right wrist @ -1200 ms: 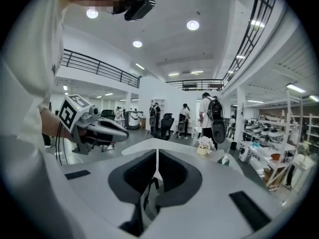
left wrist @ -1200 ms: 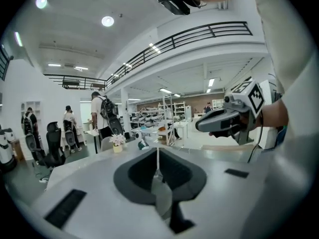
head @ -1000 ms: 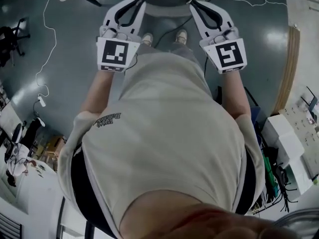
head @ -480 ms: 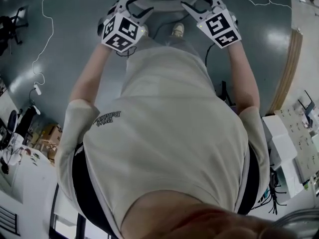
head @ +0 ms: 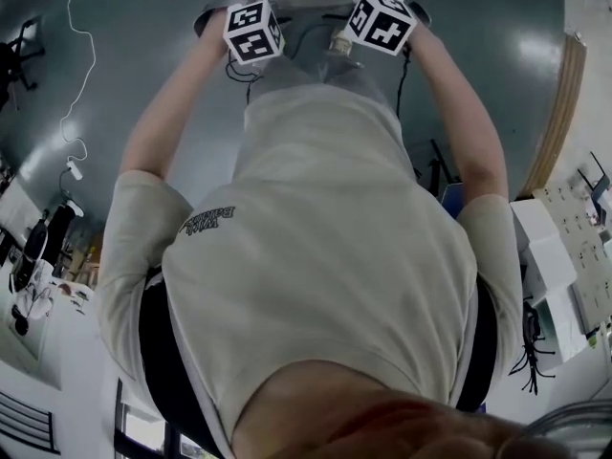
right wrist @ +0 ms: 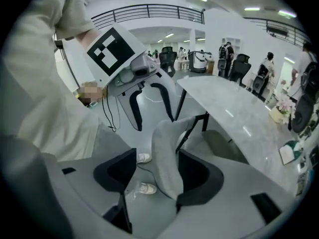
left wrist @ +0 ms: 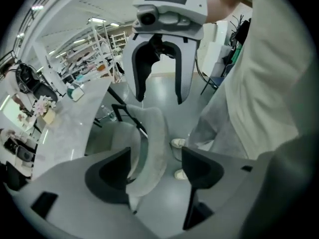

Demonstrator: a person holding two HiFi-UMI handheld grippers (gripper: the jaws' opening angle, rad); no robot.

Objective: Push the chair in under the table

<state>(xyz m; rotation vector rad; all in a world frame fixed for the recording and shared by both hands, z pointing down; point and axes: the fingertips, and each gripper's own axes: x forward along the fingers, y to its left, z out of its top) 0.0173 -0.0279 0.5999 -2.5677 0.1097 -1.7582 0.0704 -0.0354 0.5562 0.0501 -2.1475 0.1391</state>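
Left tongs: my left gripper (left wrist: pixel 155 158) has its jaws wide apart and clamps nothing. They straddle the left end of the chair backrest (left wrist: pixel 152 143).
Fit in the left jaws: the grey padded backrest lies close against the table-side jaw, with a clear gap to the jaw on my side. I cannot tell if it truly touches.
Chair: it stands right in front of me, with its back to me. Its seat (left wrist: pixel 107 136) faces the table and looks partly under the top already.
Backrest axis: the top edge runs side to side, from one of my tongs across to the other.
Right tongs: my right gripper (right wrist: pixel 158 164) is also wide open and grips nothing. It straddles the backrest's right end.
Fit in the right jaws: here too the backrest sits close to the table-side jaw, with open space on my side.
Table: the pale marbled table (right wrist: pixel 234 113) lies straight ahead, beyond the backrest, and its near edge runs roughly along the backrest.
Which arm is nearer: neither, since both sit on the backrest at about the same reach.
Coming move, as I judge it: a level push forward, square across the backrest. The near jaws must first close their gaps, both together, or the chair may swing round.
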